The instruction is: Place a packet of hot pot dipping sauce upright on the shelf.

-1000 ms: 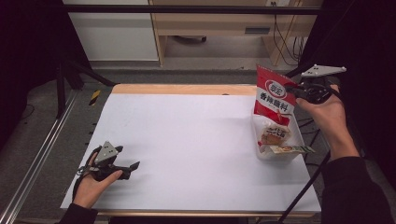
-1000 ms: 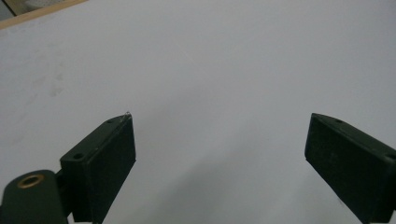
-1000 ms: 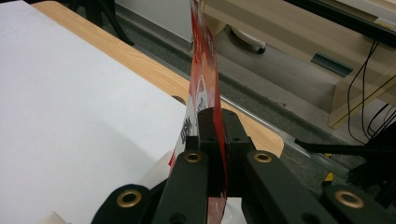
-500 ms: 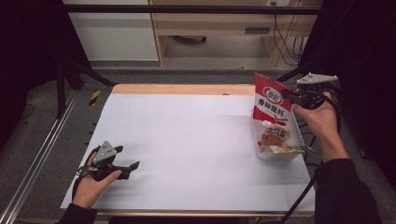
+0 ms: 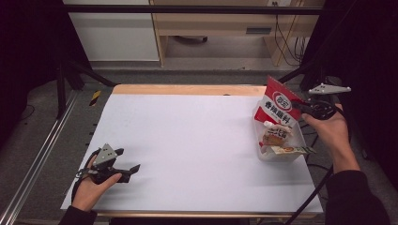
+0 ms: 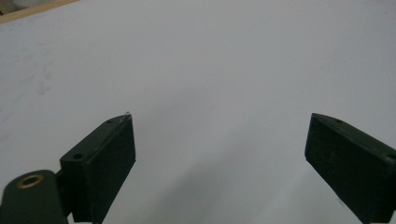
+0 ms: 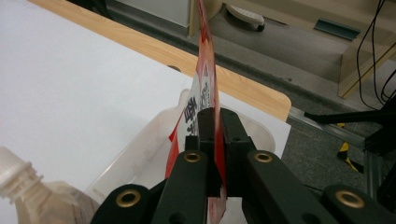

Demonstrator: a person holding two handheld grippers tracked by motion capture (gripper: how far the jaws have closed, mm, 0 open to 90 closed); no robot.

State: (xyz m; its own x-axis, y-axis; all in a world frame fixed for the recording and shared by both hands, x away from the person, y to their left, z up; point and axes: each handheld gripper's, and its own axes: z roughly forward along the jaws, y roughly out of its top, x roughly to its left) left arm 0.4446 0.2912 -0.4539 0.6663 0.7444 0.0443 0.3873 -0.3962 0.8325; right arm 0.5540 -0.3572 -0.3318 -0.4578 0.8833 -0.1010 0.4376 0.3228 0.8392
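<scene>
A: Since a second ago the right gripper [image 5: 306, 106] has come down a little and drawn nearer, bringing the red-and-white sachet [image 5: 280, 106] lower over the clear tub [image 5: 281, 157] at the right edge of the table [image 5: 197, 140]. The left one hasn't budged.

B: What is the right one holding now?

A: Its jaws are pinched tight on the sachet's edge; in the right gripper view the packet [image 7: 205, 93] stands on edge between them, above the tub's rim [image 7: 154, 144]. The sachet's lower end looks to be at or just inside the tub, at its far end.

B: And the left gripper [image 5: 126, 169]?

A: Resting on the near left of the table, jaws spread wide with nothing between them, well apart from the tub.

B: Which step is this, then?

A: I'd judge it is setting the sachet into the tub, beside the other packets [image 5: 277, 136] and the capped pouch [image 7: 28, 186] already lying there.

B: Next?

A: Probably lower it until the tub carries it, then part the jaws and lift clear without dragging the packet back out.
</scene>
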